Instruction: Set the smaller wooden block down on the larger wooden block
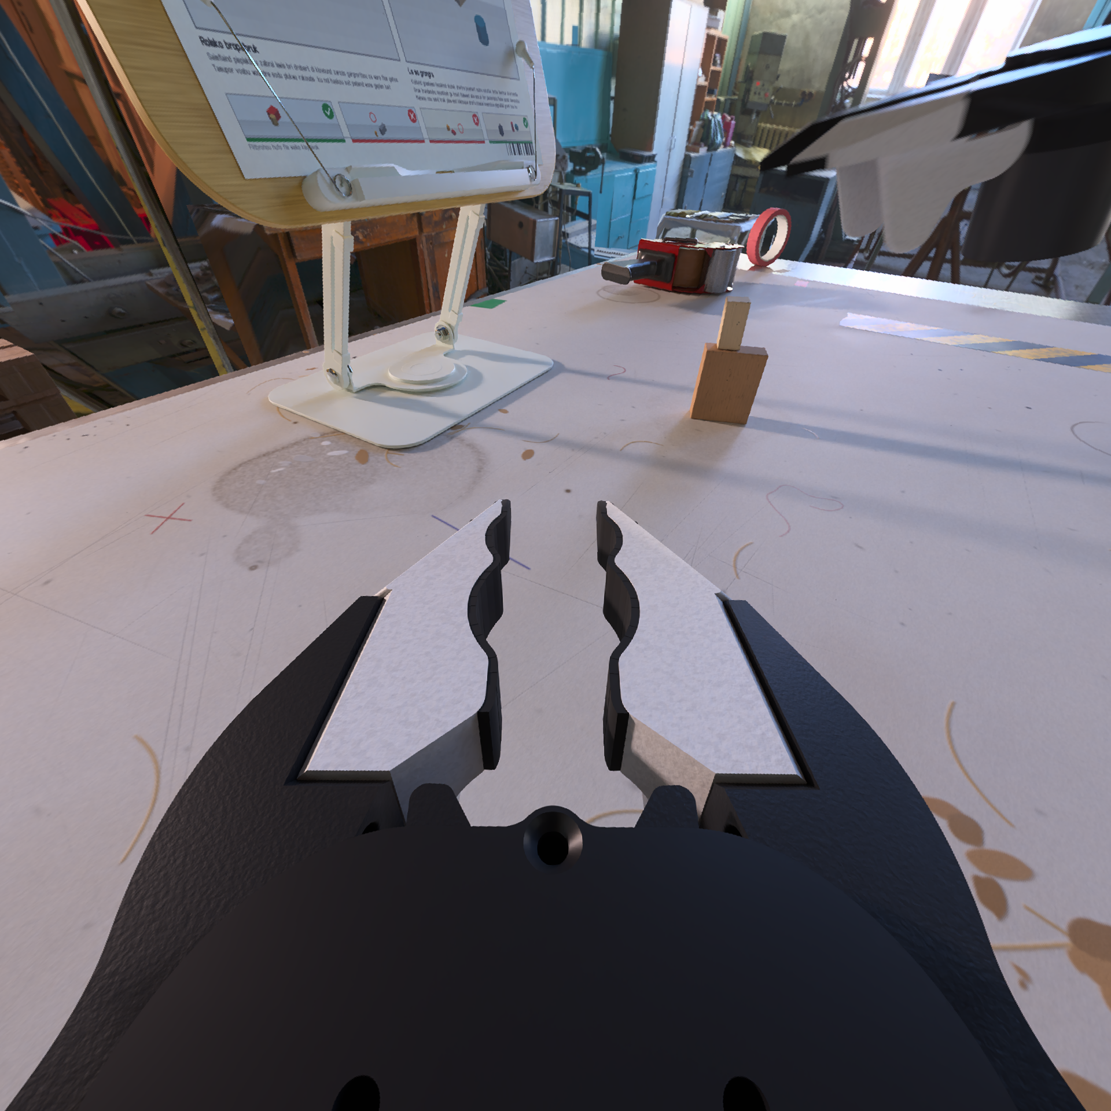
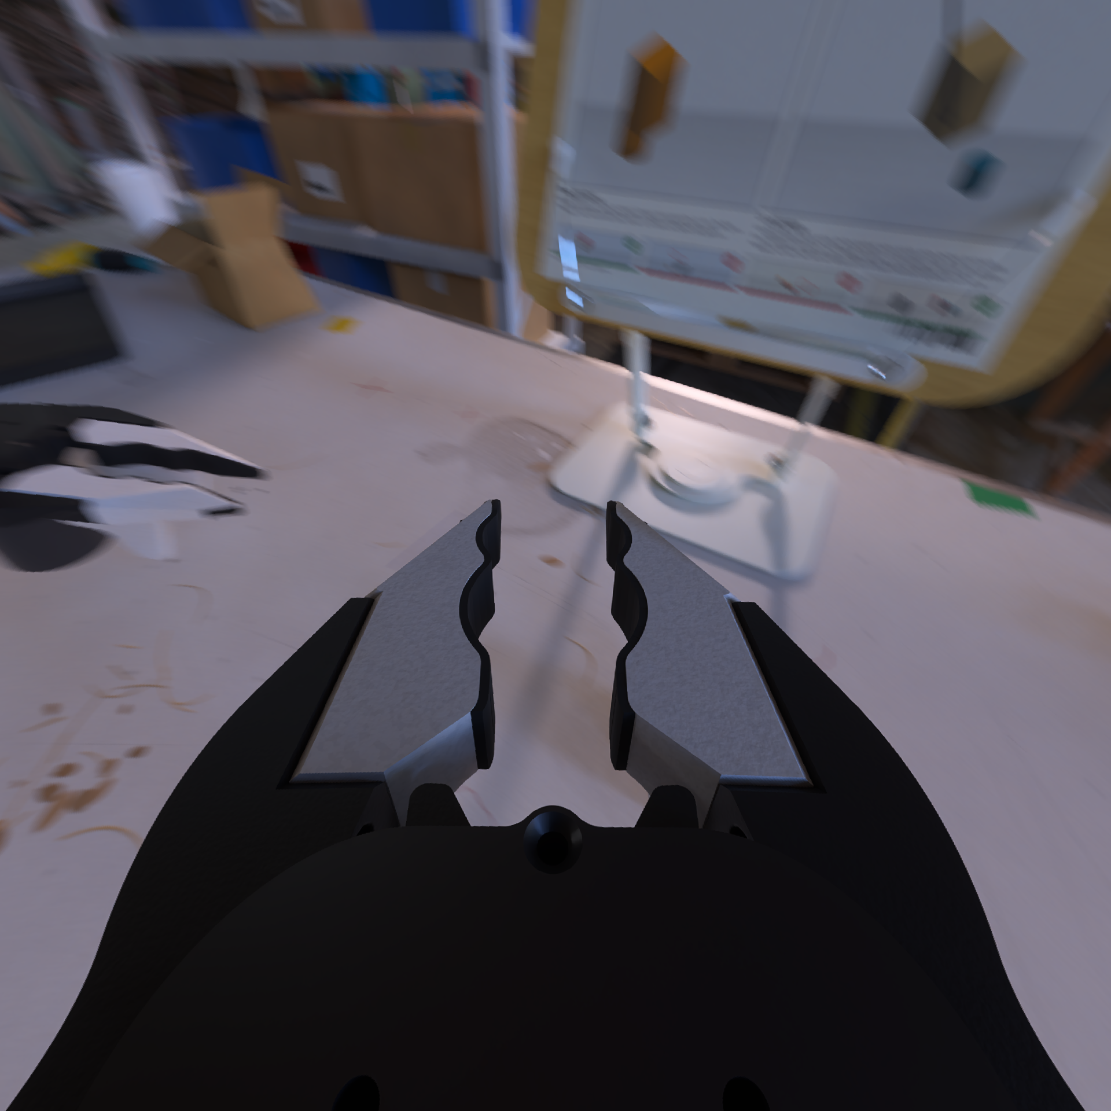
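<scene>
In the left wrist view the smaller pale wooden block (image 1: 734,324) stands upright on top of the larger tan wooden block (image 1: 728,385), which stands on the white table (image 1: 841,601) ahead and to the right. My left gripper (image 1: 553,511) is open and empty, low over the table, well short of the blocks. My right gripper (image 2: 553,511) is open and empty; it also shows in the left wrist view (image 1: 902,156), high at the upper right, above and behind the blocks. The blocks do not show in the blurred right wrist view. The left gripper shows there at the left edge (image 2: 120,481).
A white stand (image 1: 415,385) holding a wooden board with a printed sheet (image 1: 361,90) stands at the left back; it also shows in the right wrist view (image 2: 697,481). A red tape dispenser (image 1: 679,270) and a red tape roll (image 1: 769,237) lie near the far edge.
</scene>
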